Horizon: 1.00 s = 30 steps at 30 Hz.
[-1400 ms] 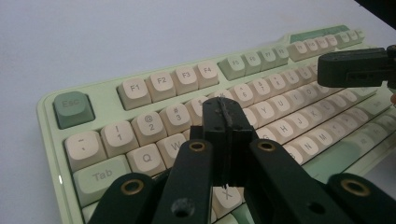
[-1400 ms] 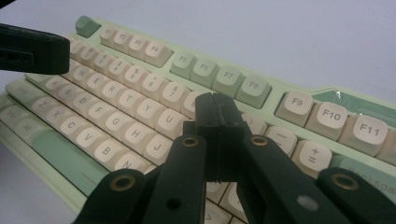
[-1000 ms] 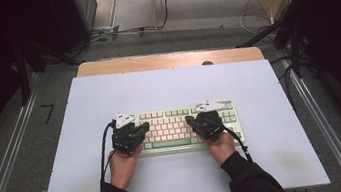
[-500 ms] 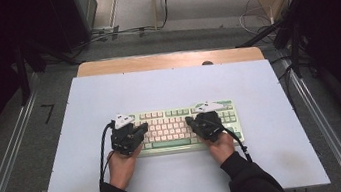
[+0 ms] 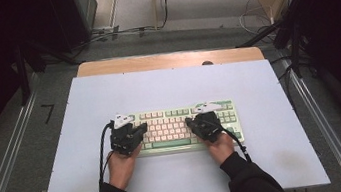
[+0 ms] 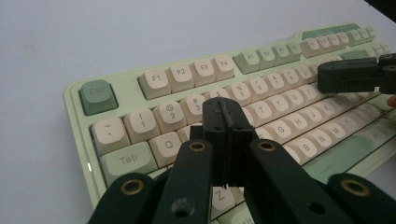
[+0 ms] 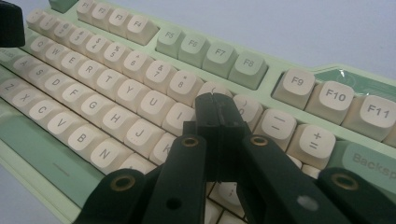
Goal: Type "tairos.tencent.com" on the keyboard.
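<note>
The left gripper [image 5: 139, 129] has edged slightly leftward over the keyboard [image 5: 182, 124]

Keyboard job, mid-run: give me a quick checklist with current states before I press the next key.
1. Left tongs closed to a single tip: ok, jaws pressed together over the keys near the 4 key.
2. Right tongs closed: ok, jaws together near the 9 and 0 keys.
3. Keyboard flat and square on the white table: ok in the high view.
4. The two tongs apart from each other: ok, they stand over opposite halves of the keyboard.
5. Tip touching a key or hovering: cannot tell for either.
6. Cables clear of the keys: ok, both trail back toward the person.
</note>
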Each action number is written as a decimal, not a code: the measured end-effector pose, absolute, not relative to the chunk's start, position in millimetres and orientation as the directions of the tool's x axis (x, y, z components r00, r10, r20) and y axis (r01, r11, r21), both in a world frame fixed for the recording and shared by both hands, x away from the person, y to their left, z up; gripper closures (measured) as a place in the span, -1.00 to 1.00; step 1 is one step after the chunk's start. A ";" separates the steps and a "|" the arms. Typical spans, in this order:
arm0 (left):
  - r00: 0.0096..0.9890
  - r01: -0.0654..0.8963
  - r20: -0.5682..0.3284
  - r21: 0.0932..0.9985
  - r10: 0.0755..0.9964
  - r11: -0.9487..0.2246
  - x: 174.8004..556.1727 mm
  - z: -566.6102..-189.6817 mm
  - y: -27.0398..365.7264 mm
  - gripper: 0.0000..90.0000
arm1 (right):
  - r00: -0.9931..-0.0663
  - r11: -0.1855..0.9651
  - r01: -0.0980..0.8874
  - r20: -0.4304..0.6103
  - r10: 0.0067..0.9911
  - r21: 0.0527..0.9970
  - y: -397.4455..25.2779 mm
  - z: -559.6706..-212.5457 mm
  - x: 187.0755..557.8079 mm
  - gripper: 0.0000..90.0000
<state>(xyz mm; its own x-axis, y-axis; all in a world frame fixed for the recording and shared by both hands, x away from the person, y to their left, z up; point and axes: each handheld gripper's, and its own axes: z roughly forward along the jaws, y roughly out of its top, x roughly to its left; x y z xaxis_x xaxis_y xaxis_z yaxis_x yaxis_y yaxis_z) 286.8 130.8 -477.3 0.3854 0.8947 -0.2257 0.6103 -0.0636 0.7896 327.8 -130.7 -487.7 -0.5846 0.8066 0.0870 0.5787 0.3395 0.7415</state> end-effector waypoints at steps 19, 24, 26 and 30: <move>0.389 0.611 -0.228 0.789 0.893 -0.065 285.9 -477.7 130.2 1.00 | -0.586 0.306 0.563 0.109 0.803 0.768 -134.8 -477.2 325.1 0.96; 0.393 0.613 -0.228 0.787 0.891 -0.068 285.1 -477.9 129.7 1.00 | -0.586 0.303 0.562 0.111 0.803 0.769 -134.9 -475.4 324.4 0.96; 0.394 0.613 -0.227 0.787 0.891 -0.070 284.9 -478.2 129.2 1.00 | -0.587 0.302 0.559 0.111 0.802 0.772 -135.1 -474.5 324.1 0.96; 0.395 0.616 -0.227 0.785 0.890 -0.073 284.3 -478.7 128.4 1.00 | -0.587 0.301 0.557 0.111 0.802 0.774 -135.4 -473.9 323.7 0.96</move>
